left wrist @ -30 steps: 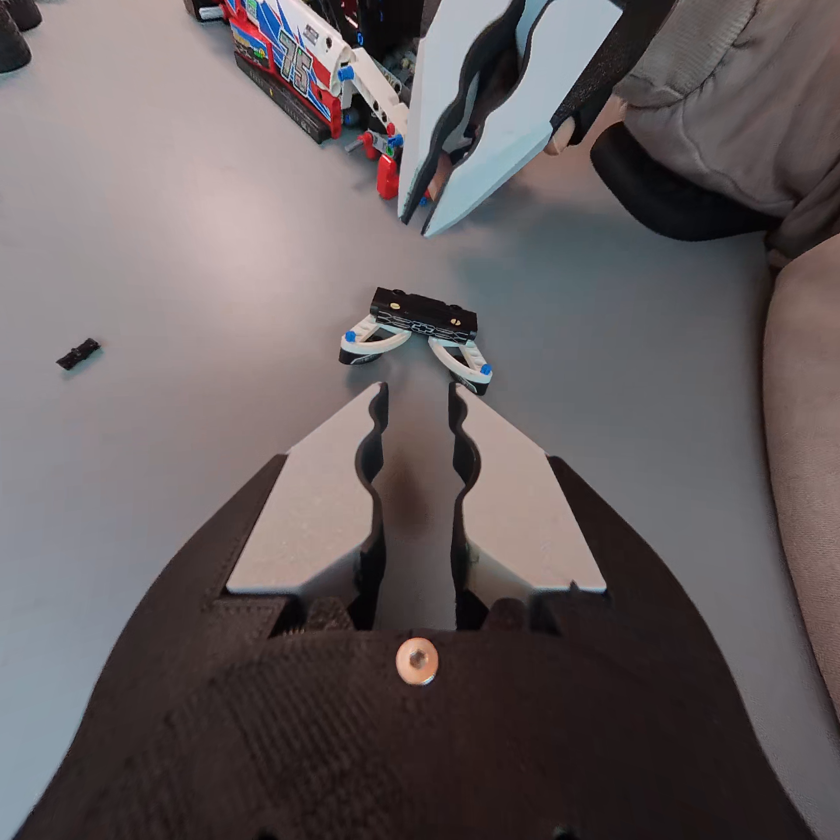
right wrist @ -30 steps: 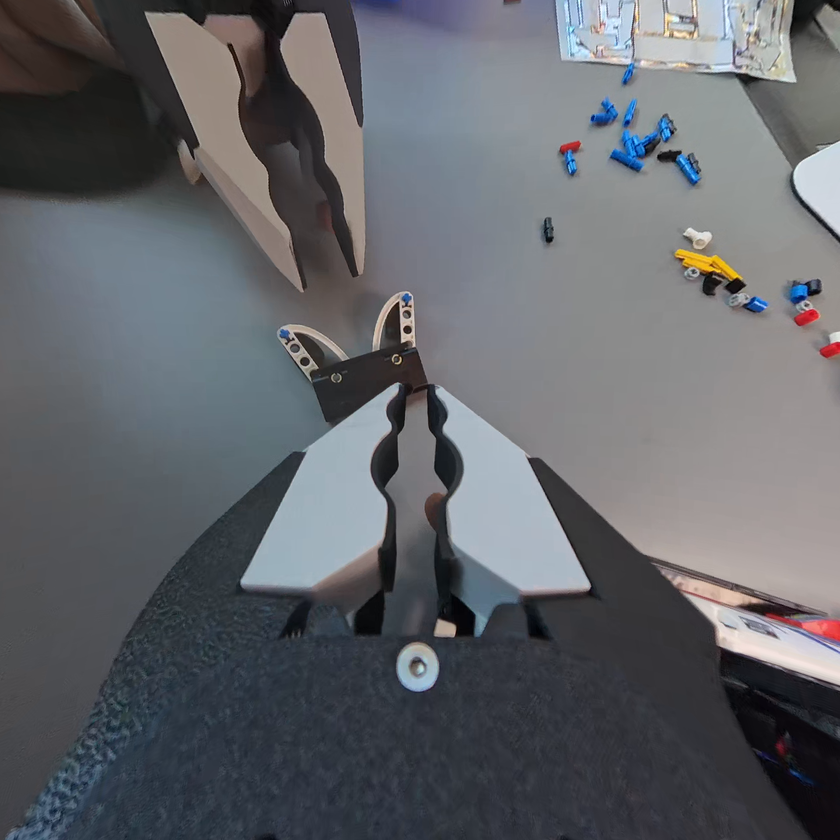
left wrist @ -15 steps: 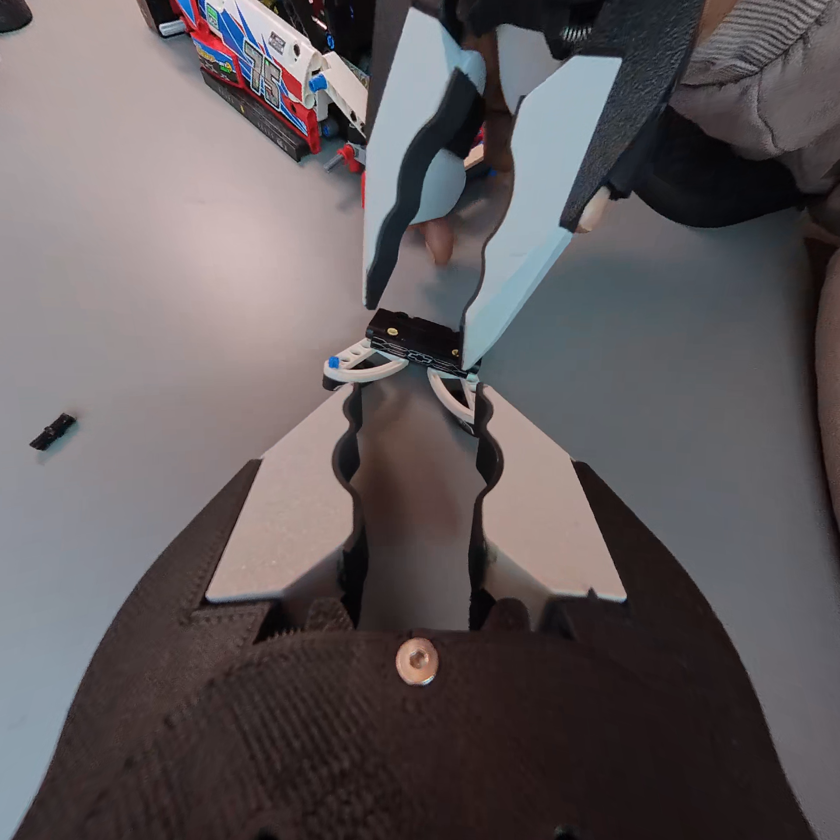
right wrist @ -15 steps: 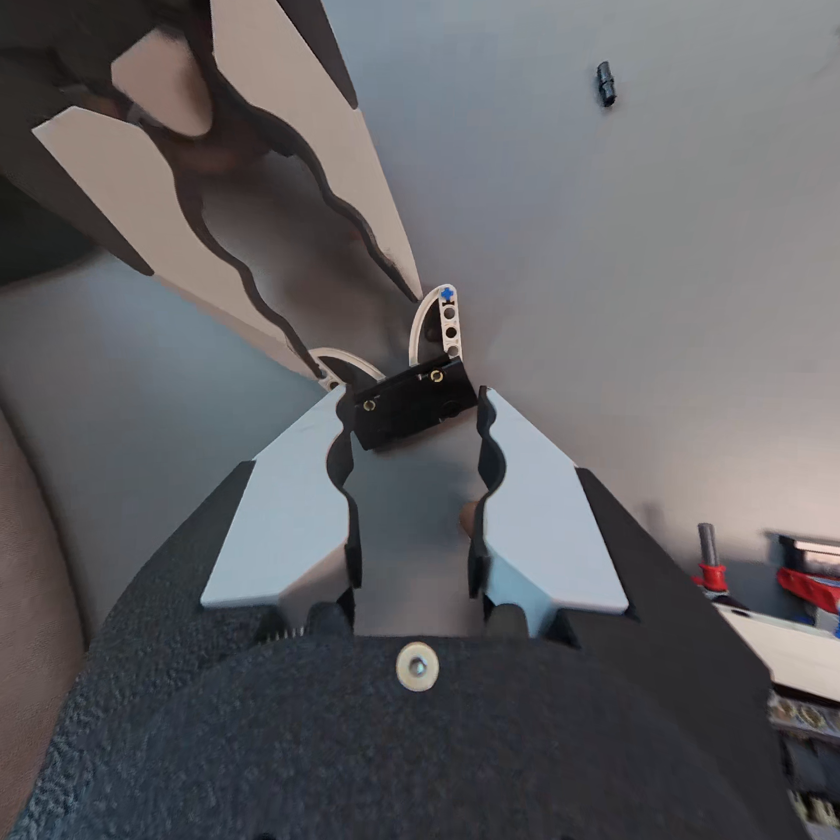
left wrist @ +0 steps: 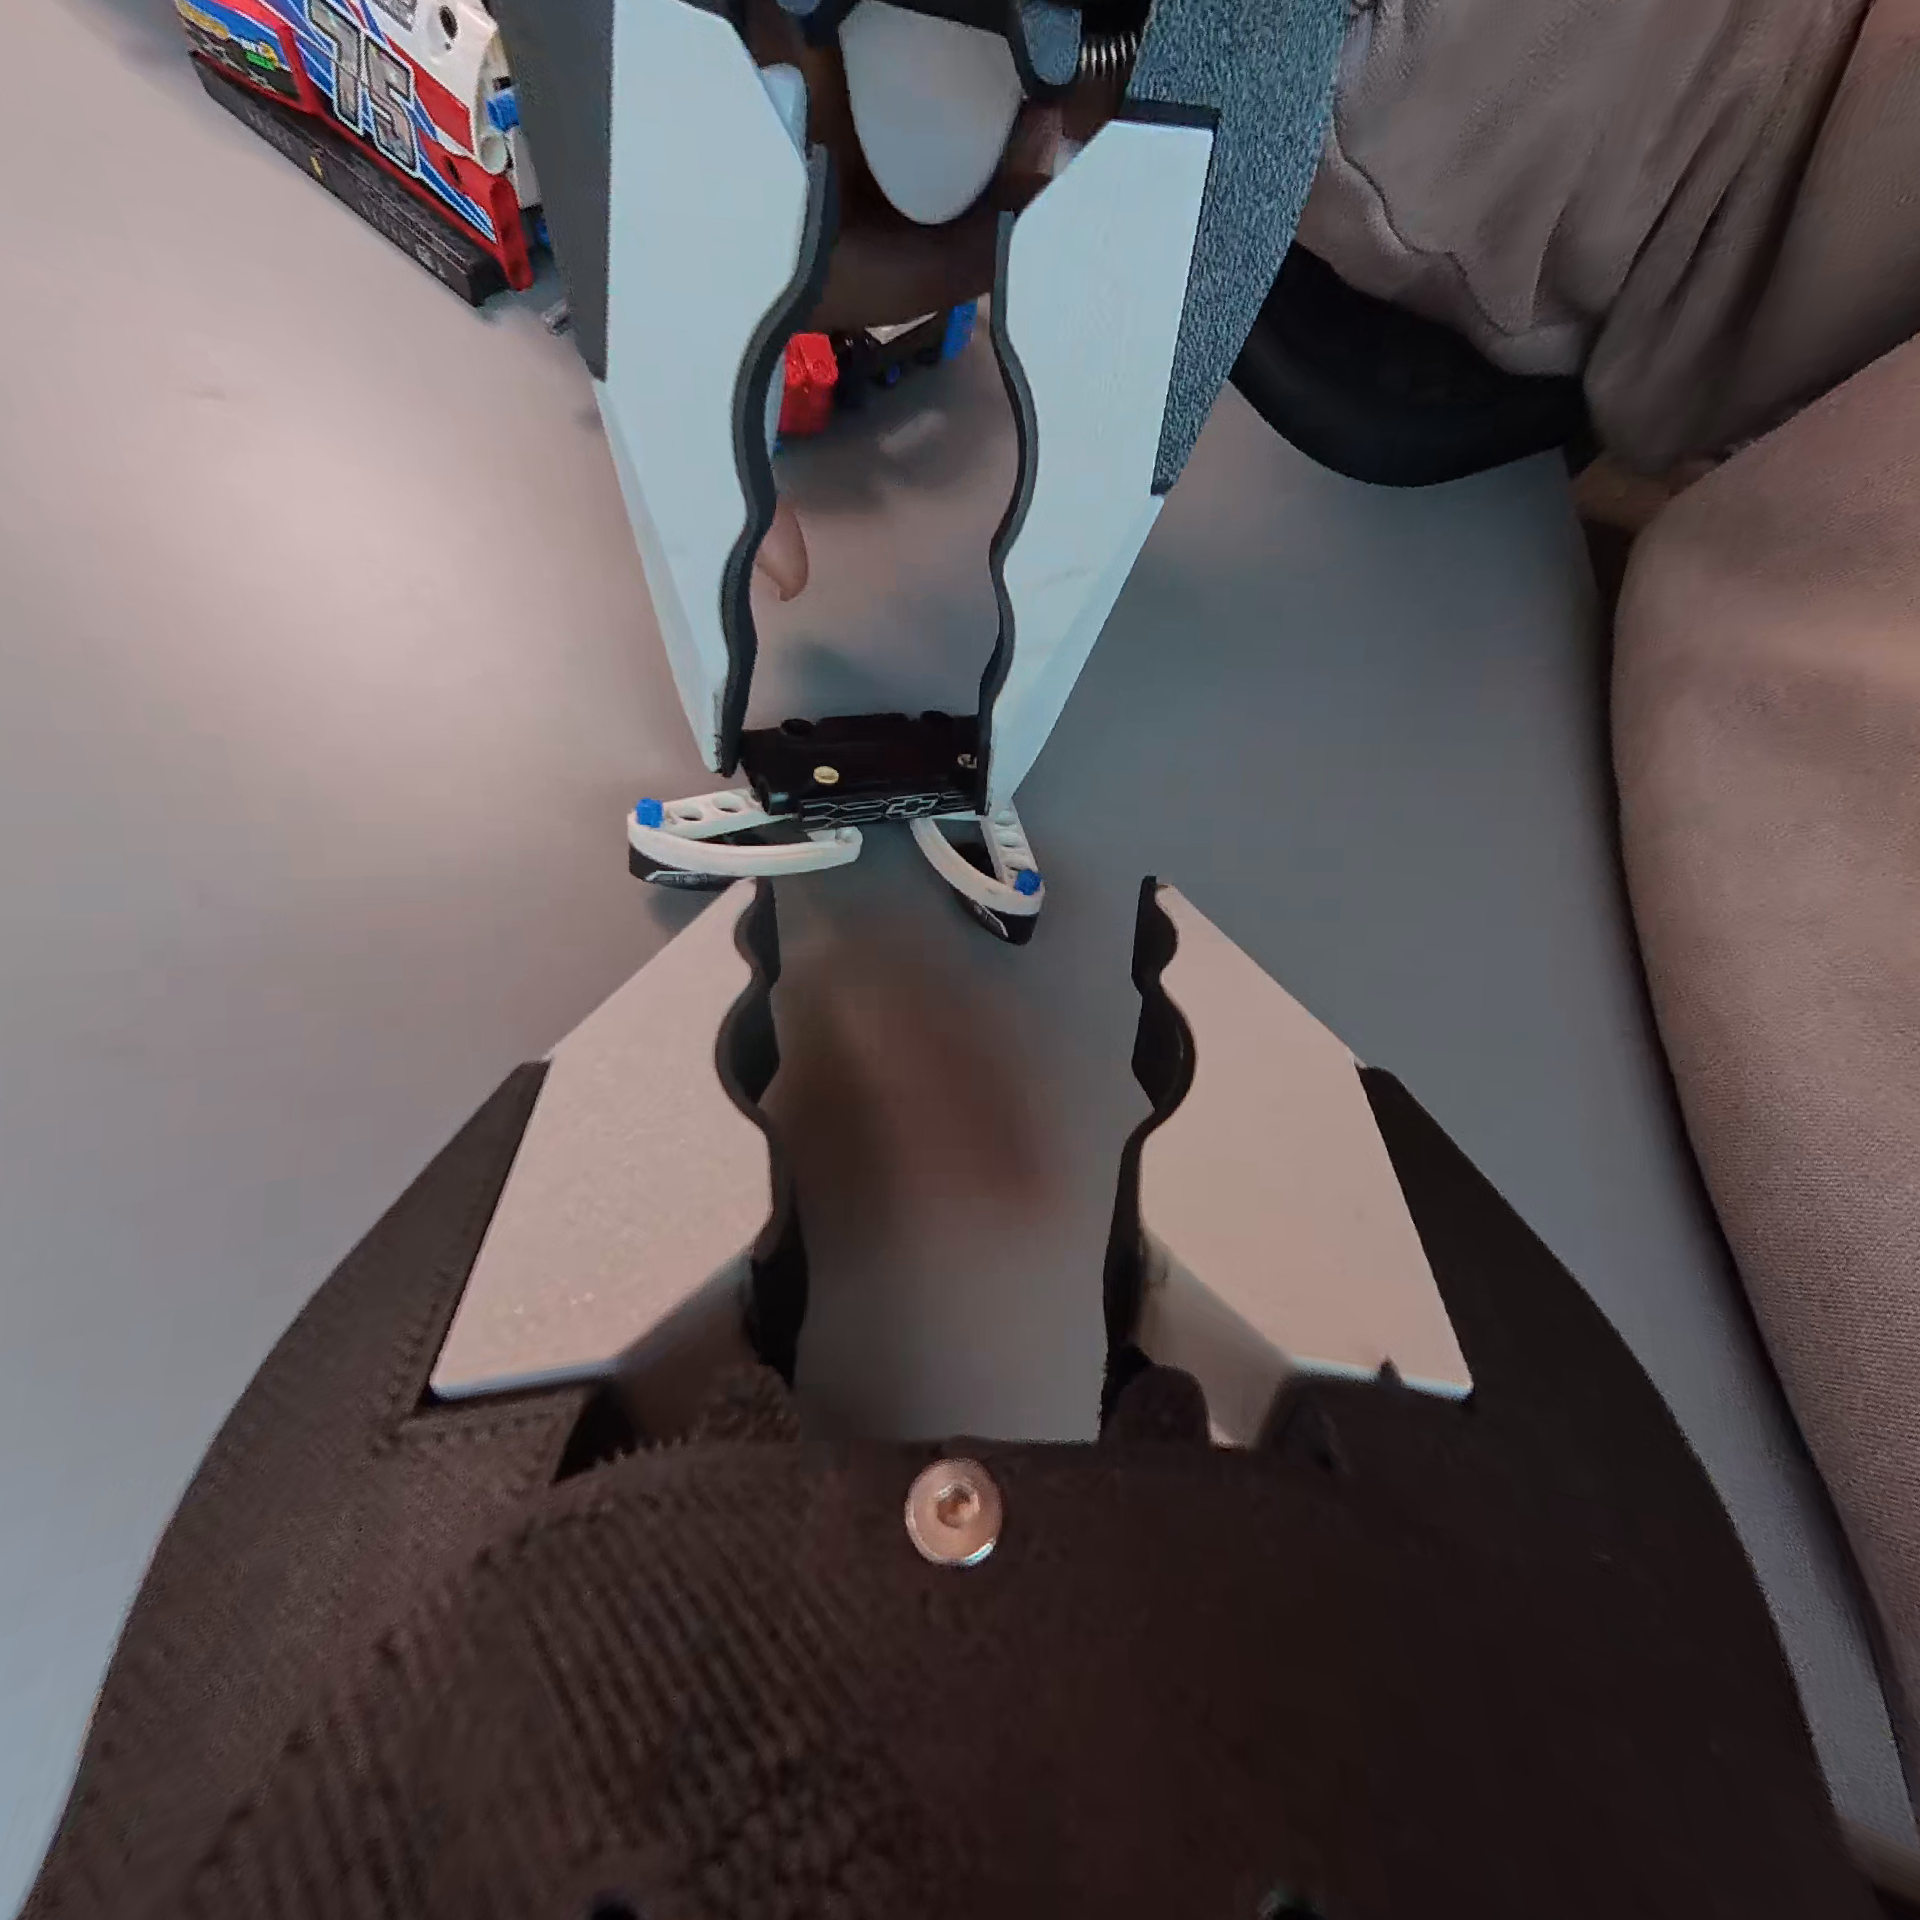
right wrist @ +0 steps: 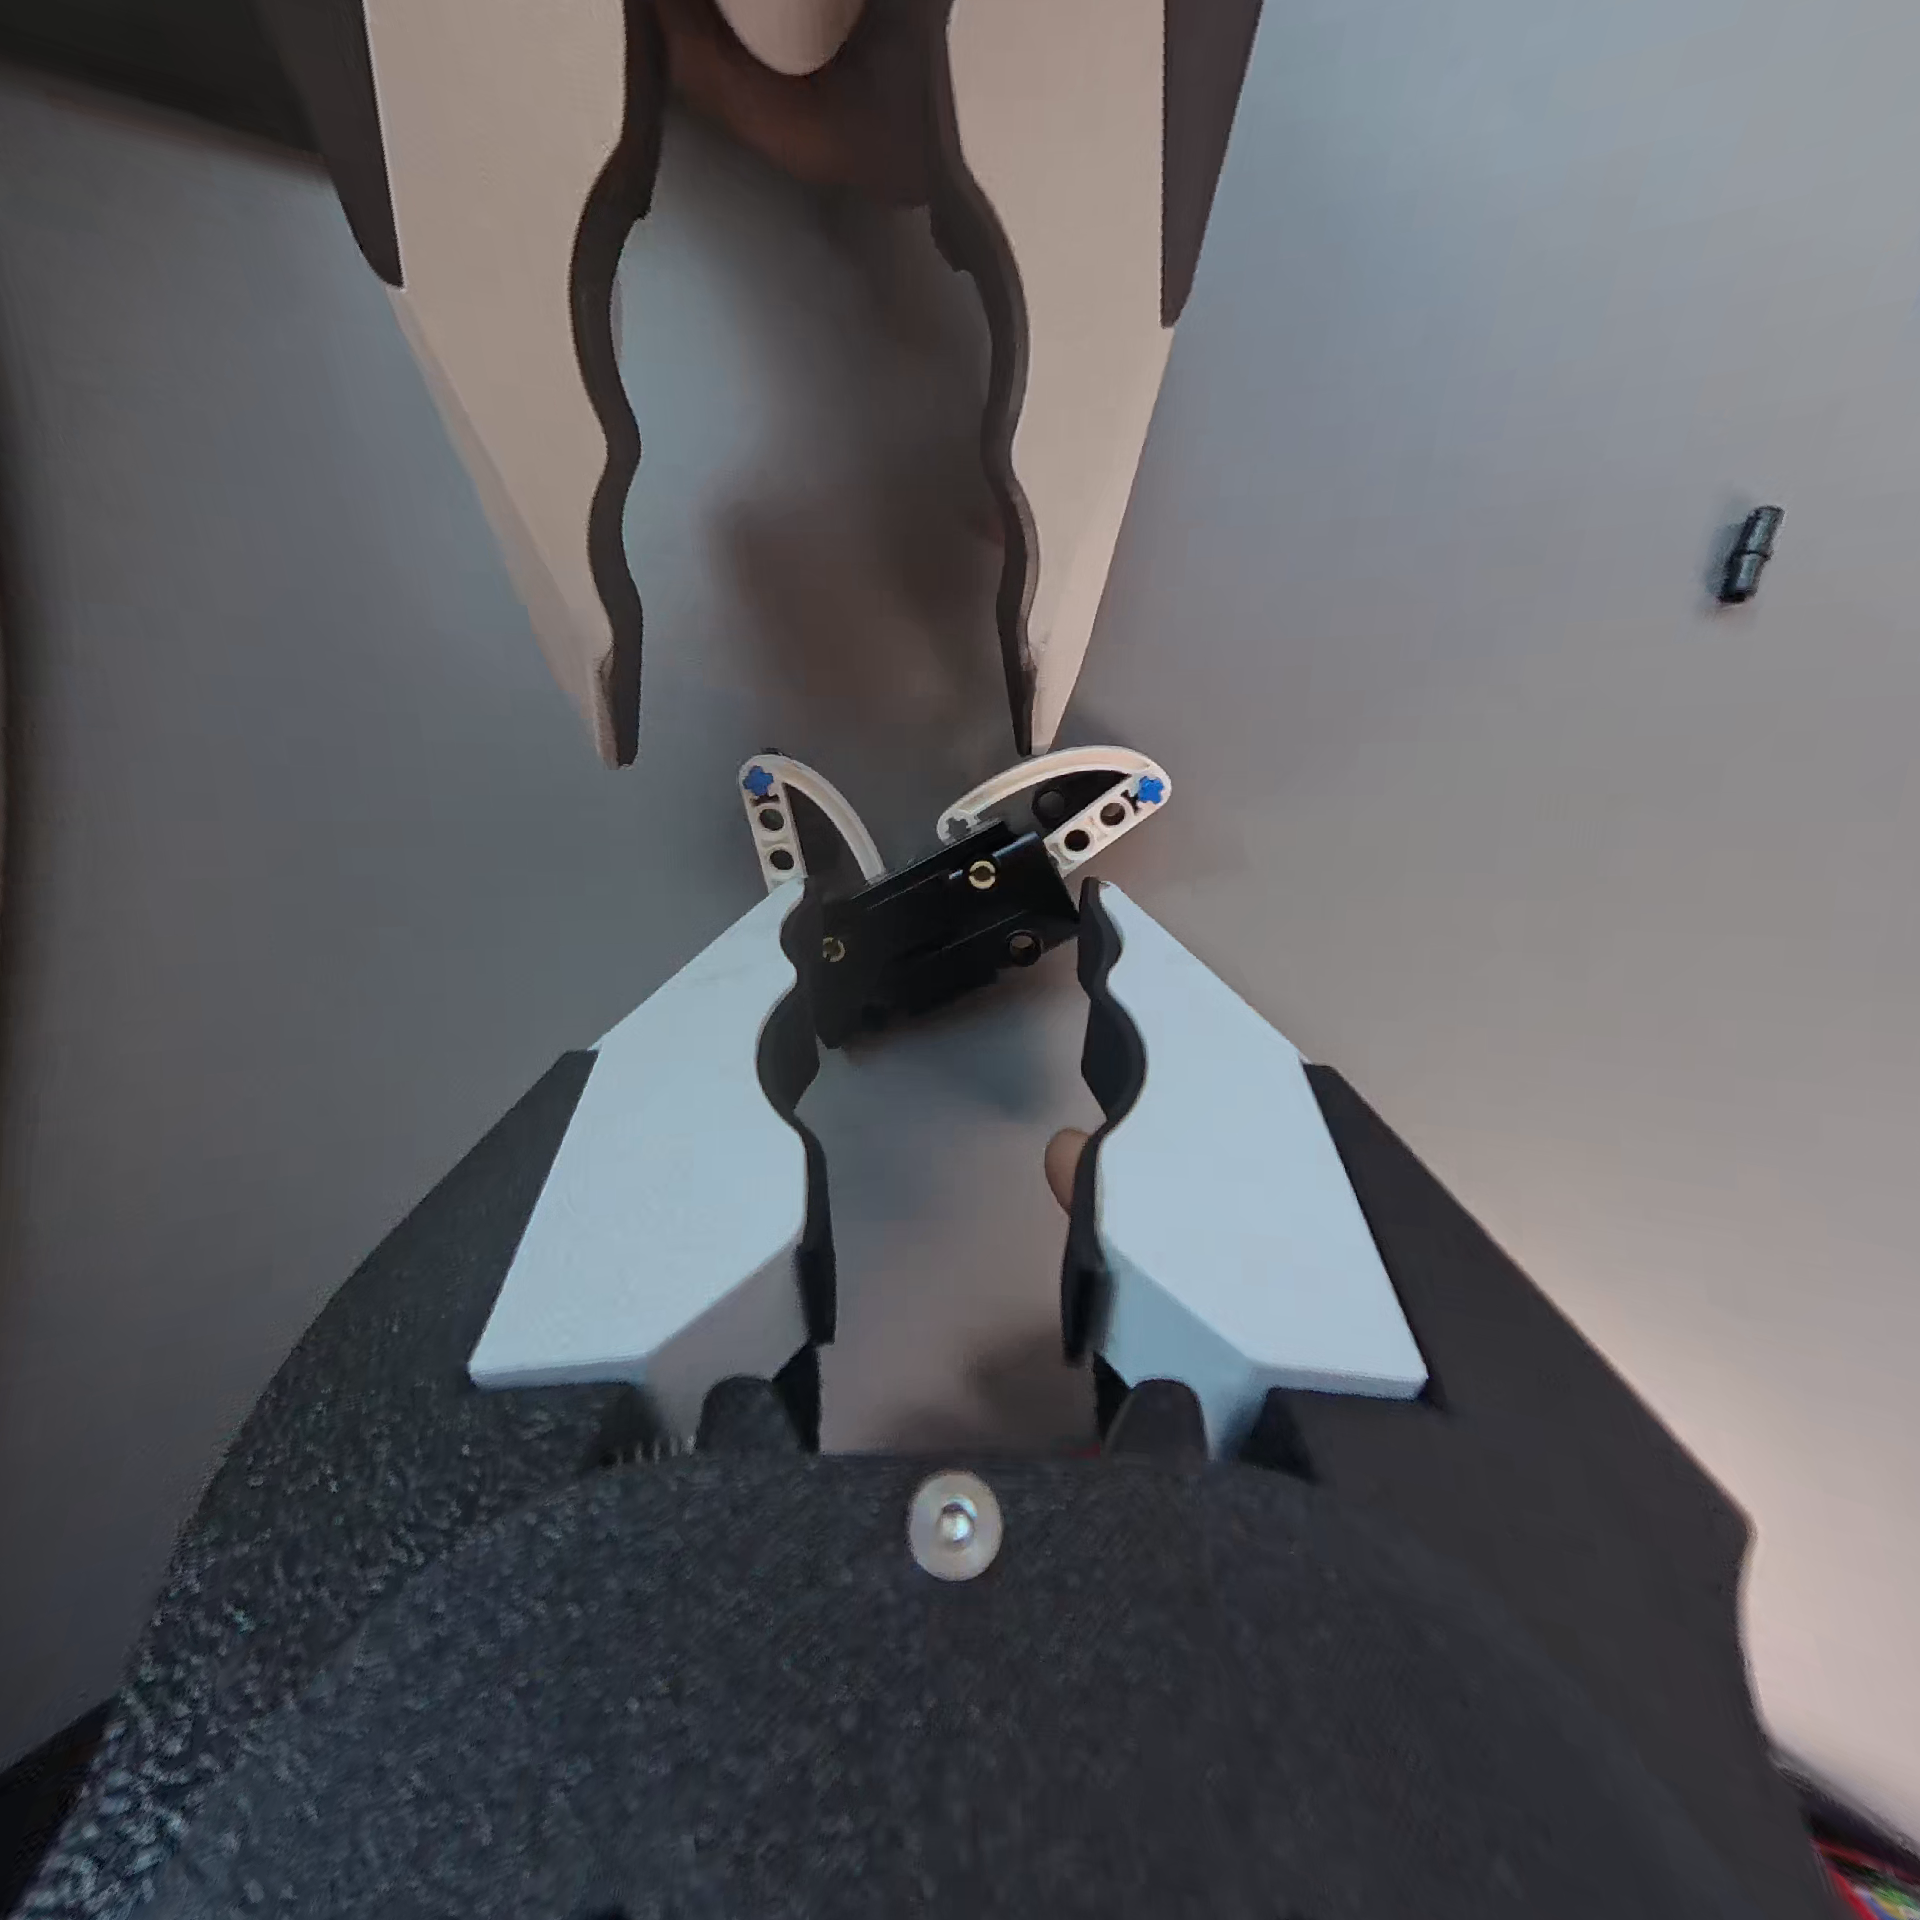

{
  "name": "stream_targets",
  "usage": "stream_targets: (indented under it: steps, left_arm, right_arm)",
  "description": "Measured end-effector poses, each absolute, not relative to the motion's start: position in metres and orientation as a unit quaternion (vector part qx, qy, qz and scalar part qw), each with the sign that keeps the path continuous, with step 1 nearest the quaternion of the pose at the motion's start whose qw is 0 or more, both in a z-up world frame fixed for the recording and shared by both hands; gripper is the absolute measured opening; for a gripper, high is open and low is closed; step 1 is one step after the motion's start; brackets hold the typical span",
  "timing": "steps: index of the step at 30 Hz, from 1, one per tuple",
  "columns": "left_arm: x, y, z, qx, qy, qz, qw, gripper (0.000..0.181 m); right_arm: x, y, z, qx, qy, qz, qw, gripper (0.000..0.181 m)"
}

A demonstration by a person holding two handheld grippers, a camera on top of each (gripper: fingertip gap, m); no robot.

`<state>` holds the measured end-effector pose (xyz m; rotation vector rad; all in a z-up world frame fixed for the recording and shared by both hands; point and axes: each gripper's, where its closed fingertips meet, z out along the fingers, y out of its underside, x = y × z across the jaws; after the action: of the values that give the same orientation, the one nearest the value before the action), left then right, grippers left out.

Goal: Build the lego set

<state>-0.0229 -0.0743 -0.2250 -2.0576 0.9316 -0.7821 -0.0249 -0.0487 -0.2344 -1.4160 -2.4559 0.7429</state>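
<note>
Small lego sub-assembly, a black rectangular block with two curved white perforated arms tipped with blue pins, sits on the smooth grey tabletop between the two tools. In the right wrist view the same piece lies skewed, block toward the camera, white arms splayed away.

Right gripper, white fingers with wavy black pads on a dark textured body, comes down from the top of the left wrist view. Jaws part-open and straddling the black block, one fingertip at each end of it. Left wrist view shows tips touching or nearly touching both ends; right wrist view shows one pad against the block and a sliver of gap at the other, so a firm grip cannot be told.

Left gripper, same white-and-black build, jaws wide apart, holding nothing, tips just short of the white arms. In the right wrist view one of its tips sits right by the curved arm; contact unclear.

Farther off: partly built red, white and blue lego car at the upper left, behind the right gripper. Small loose black lego pin lies well apart on the table. Person's grey-brown sleeve at the right edge.
</note>
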Motion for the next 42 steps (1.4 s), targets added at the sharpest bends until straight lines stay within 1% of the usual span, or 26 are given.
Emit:
stream_targets:
  steps: [3, 5, 8, 11, 13, 15, 16, 19, 21, 23, 27, 32, 36, 39, 42]
  left_arm:
    - [-0.025, -0.078, -0.228, -0.799, 0.381, -0.283, 0.369, 0.065]
    - [-0.028, -0.079, -0.227, -0.796, 0.387, -0.275, 0.376, 0.059]
    - [-0.033, -0.074, -0.228, -0.798, 0.392, -0.246, 0.386, 0.058]
    - [-0.032, -0.071, -0.234, -0.802, 0.409, -0.207, 0.384, 0.061]
    - [-0.031, -0.069, -0.237, -0.803, 0.415, -0.184, 0.385, 0.067]
    - [-0.031, -0.067, -0.237, -0.807, 0.406, -0.176, 0.390, 0.067]
    - [-0.031, -0.066, -0.237, -0.810, 0.400, -0.171, 0.393, 0.067]
    - [-0.034, -0.062, -0.238, -0.817, 0.386, -0.149, 0.401, 0.066]
    - [-0.037, -0.060, -0.238, -0.822, 0.377, -0.136, 0.404, 0.066]
    - [-0.038, -0.059, -0.238, -0.827, 0.367, -0.134, 0.404, 0.066]
    - [-0.036, -0.057, -0.234, -0.830, 0.350, -0.140, 0.410, 0.067]
    - [-0.033, -0.057, -0.234, -0.832, 0.349, -0.128, 0.412, 0.068]
    - [-0.035, -0.057, -0.231, -0.832, 0.344, -0.126, 0.418, 0.068]
    - [-0.042, -0.055, -0.230, -0.833, 0.333, -0.132, 0.422, 0.068]
    - [-0.047, -0.056, -0.232, -0.835, 0.334, -0.132, 0.417, 0.068]
  right_arm:
    - [-0.026, -0.052, -0.234, -0.452, -0.851, 0.250, 0.096, 0.044]
    - [-0.026, -0.054, -0.234, -0.441, -0.857, 0.251, 0.091, 0.044]
    - [-0.026, -0.057, -0.234, -0.433, -0.859, 0.259, 0.088, 0.044]
    - [-0.029, -0.057, -0.235, -0.436, -0.856, 0.259, 0.095, 0.043]
    - [-0.030, -0.057, -0.236, -0.441, -0.854, 0.259, 0.097, 0.044]
    - [-0.032, -0.055, -0.236, -0.450, -0.848, 0.259, 0.111, 0.044]
    - [-0.034, -0.052, -0.235, -0.459, -0.841, 0.260, 0.121, 0.045]
    - [-0.039, -0.046, -0.226, -0.496, -0.809, 0.274, 0.157, 0.055]
    - [-0.038, -0.033, -0.219, -0.555, -0.767, 0.266, 0.181, 0.056]
    - [-0.035, -0.031, -0.212, -0.617, -0.711, 0.283, 0.181, 0.055]
    - [-0.023, -0.037, -0.227, -0.681, -0.659, 0.270, 0.171, 0.064]
    - [-0.025, -0.037, -0.239, -0.695, -0.652, 0.255, 0.163, 0.055]
    - [-0.028, -0.037, -0.239, -0.669, -0.688, 0.237, 0.154, 0.036]
    - [-0.028, -0.038, -0.239, -0.634, -0.727, 0.229, 0.131, 0.035]
    - [-0.027, -0.042, -0.238, -0.568, -0.785, 0.222, 0.111, 0.034]
